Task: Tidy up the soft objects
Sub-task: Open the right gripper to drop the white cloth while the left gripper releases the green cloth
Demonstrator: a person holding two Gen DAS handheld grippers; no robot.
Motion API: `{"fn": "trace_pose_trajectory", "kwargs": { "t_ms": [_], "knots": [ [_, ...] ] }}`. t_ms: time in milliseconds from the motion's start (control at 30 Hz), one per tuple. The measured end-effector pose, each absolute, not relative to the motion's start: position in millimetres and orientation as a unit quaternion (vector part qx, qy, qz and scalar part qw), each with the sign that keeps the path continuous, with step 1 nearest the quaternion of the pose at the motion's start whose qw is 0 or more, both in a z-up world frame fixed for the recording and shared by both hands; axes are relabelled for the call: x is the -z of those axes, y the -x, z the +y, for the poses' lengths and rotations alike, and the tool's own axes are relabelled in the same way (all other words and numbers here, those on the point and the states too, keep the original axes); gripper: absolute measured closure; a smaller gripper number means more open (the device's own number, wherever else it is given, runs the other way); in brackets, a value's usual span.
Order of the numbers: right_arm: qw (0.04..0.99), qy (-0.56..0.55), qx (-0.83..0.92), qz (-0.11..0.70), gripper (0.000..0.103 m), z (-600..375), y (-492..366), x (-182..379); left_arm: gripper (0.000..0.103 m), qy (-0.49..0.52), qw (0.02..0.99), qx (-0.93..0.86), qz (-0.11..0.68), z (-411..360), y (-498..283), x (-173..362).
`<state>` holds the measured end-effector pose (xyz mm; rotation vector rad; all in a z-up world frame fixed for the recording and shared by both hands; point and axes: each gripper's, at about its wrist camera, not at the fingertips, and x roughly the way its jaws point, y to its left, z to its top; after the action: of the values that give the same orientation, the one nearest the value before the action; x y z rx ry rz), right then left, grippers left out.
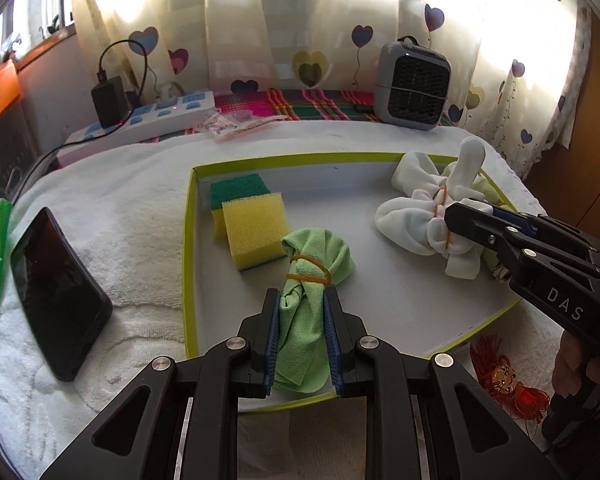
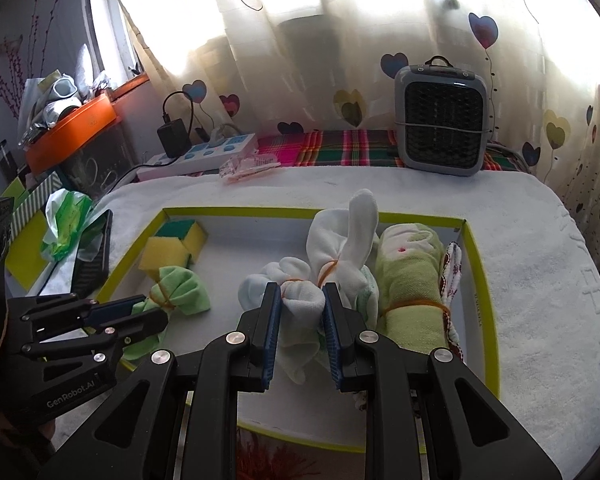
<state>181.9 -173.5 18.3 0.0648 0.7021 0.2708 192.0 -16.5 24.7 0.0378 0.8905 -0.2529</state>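
A shallow tray with a lime-green rim (image 1: 188, 240) (image 2: 476, 264) lies on a white towel. My left gripper (image 1: 301, 300) (image 2: 148, 314) is shut on a green cloth bundle (image 1: 312, 264) (image 2: 180, 292) tied with a rubber band, inside the tray. My right gripper (image 2: 301, 294) (image 1: 466, 212) is shut on a white cloth bundle (image 2: 300, 300) (image 1: 412, 216) tied with rubber bands. A yellow and green sponge (image 1: 252, 228) (image 2: 172, 248) sits at the tray's far left. A rolled light-green towel (image 2: 408, 280) lies at the tray's right side.
A black phone (image 1: 56, 292) lies on the white towel (image 1: 120, 220) left of the tray. A power strip (image 1: 148, 120) with a charger, a grey fan heater (image 1: 412, 84) and curtains stand behind. A red ornament (image 1: 504, 380) lies near the tray's front right.
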Motion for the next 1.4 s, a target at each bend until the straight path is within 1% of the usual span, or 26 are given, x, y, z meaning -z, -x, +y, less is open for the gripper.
{"fn": "trace_pose_trajectory", "kwargs": {
  "t_ms": [233, 600, 900, 967, 1033, 1167, 1300, 1400],
  "knots": [
    [0.937, 0.0, -0.115, 0.329, 0.081, -168, -179, -18, 0.083, -0.013, 0.896, 0.119, 0.428, -17, -192, -23],
    [0.933, -0.028, -0.126, 0.336, 0.081, -174, -179, -17, 0.08, -0.014, 0.896, 0.117, 0.429, -17, -191, -22],
    [0.932, -0.037, -0.133, 0.336, 0.081, -174, -176, -17, 0.068, -0.014, 0.897, 0.113, 0.426, -16, -188, -23],
    [0.931, -0.039, -0.134, 0.337, 0.077, -175, -176, -17, 0.067, -0.01, 0.897, 0.114, 0.427, -16, -187, -24],
    [0.931, -0.042, -0.135, 0.336, 0.069, -175, -175, -17, 0.066, -0.012, 0.897, 0.113, 0.426, -16, -186, -25],
    [0.933, -0.04, -0.136, 0.331, 0.065, -174, -172, -19, 0.065, -0.01, 0.897, 0.114, 0.427, -17, -183, -25],
    [0.934, -0.041, -0.137, 0.327, 0.058, -174, -169, -21, 0.064, -0.007, 0.898, 0.112, 0.424, -15, -181, -27],
    [0.934, -0.04, -0.138, 0.326, 0.057, -173, -167, -22, 0.063, -0.004, 0.9, 0.109, 0.423, -13, -179, -29]
  ]
}}
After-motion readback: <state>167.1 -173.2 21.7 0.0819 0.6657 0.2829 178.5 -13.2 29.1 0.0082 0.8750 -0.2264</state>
